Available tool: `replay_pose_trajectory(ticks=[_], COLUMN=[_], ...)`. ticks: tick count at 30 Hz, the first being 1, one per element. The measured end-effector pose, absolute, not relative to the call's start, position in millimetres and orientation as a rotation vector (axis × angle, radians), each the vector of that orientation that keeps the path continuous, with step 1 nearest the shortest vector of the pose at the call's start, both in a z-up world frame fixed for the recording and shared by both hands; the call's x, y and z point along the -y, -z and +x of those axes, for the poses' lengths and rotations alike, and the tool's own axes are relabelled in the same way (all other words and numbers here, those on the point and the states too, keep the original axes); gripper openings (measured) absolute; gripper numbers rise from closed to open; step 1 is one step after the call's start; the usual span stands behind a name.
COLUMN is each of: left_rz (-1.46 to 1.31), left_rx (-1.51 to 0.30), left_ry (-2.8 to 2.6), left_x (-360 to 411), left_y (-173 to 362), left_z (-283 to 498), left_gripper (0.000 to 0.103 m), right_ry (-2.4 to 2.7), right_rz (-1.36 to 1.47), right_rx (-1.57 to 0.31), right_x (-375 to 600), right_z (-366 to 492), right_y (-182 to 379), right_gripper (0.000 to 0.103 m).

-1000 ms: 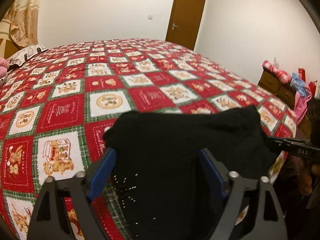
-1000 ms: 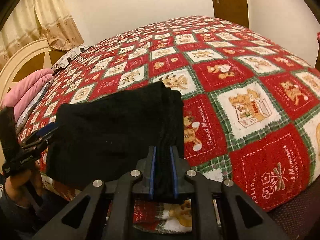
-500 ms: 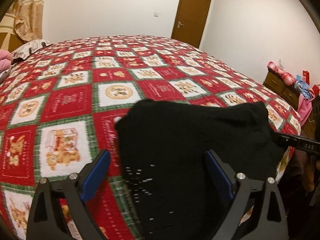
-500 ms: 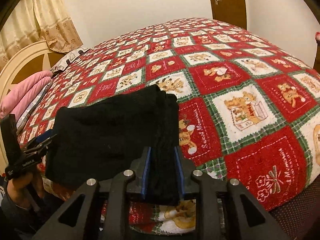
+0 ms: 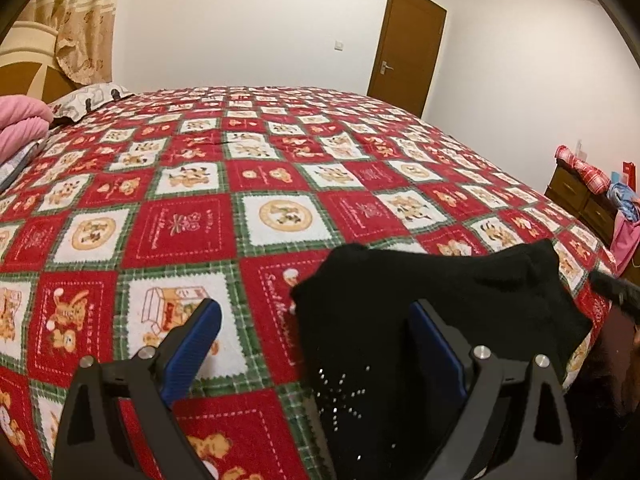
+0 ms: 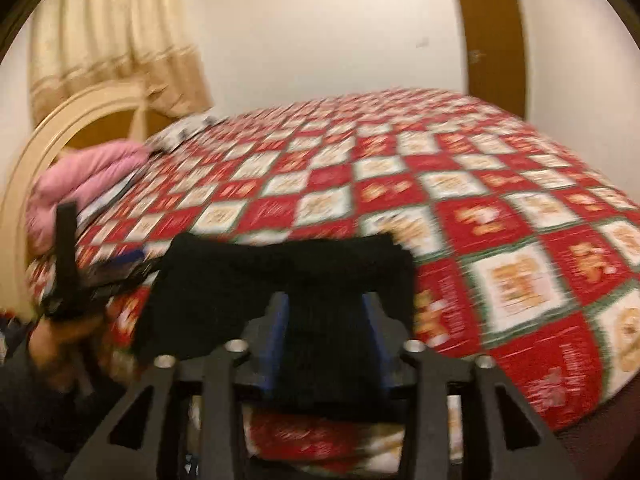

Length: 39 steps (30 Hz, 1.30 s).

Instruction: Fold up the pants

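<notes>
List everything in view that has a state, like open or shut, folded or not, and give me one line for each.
Left tongs: open, nothing between the pads.
Right tongs: open, pads either side of the pants edge, grip released as far as the blur shows.
Black pants: folded into a compact stack, lying on the quilt at the bed's near edge.
Door: shut.
Curtain: hanging drawn.

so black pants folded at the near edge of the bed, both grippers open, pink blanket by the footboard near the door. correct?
One error: the pink blanket lies by the headboard under the curtain, away from the door, as the right wrist view shows. The folded black pants, left gripper and right gripper are as stated.
</notes>
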<state>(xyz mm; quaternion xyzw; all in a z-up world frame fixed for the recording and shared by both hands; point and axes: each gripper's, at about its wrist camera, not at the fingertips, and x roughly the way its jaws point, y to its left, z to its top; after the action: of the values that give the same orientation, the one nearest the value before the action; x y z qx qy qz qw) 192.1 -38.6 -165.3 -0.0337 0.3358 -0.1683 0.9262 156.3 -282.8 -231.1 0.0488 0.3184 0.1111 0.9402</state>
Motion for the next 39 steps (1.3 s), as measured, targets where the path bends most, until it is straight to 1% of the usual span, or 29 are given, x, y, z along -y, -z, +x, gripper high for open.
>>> replay_pose_trajectory(ticks=[1,3,7,27,39], left_rz=[-0.054,-0.010,0.002,-0.003,0.022], left_rx=[-0.689,-0.698,-0.724,-0.734,-0.749], left_ry=[0.343,0.331,0.334,0.351,0.373], left_x=[41.0,47.3,51.1,46.1,52.4], left_y=[164.8,166.3,170.6,162.9,166.4], left_z=[194.4,199.5,206.4,190.8,173.4], left_gripper=[0.097,0.102,0.102,0.103,0.103], right_ry=[-0.222,-0.167,-0.158,-0.130,-0.172], right_rz=[0.086,0.061,0.132,0.102,0.068], right_rx=[-0.668,-0.742,-0.795,-0.772,-0.689], right_x=[279.6,278.1,295.5,288.9,259.2], right_z=[157.7,166.7,173.9,166.9,179.3], right_y=[235.6,249.8,261.4,257.6,226.0], right_gripper=[0.043,0.043,0.043,0.044,0.045])
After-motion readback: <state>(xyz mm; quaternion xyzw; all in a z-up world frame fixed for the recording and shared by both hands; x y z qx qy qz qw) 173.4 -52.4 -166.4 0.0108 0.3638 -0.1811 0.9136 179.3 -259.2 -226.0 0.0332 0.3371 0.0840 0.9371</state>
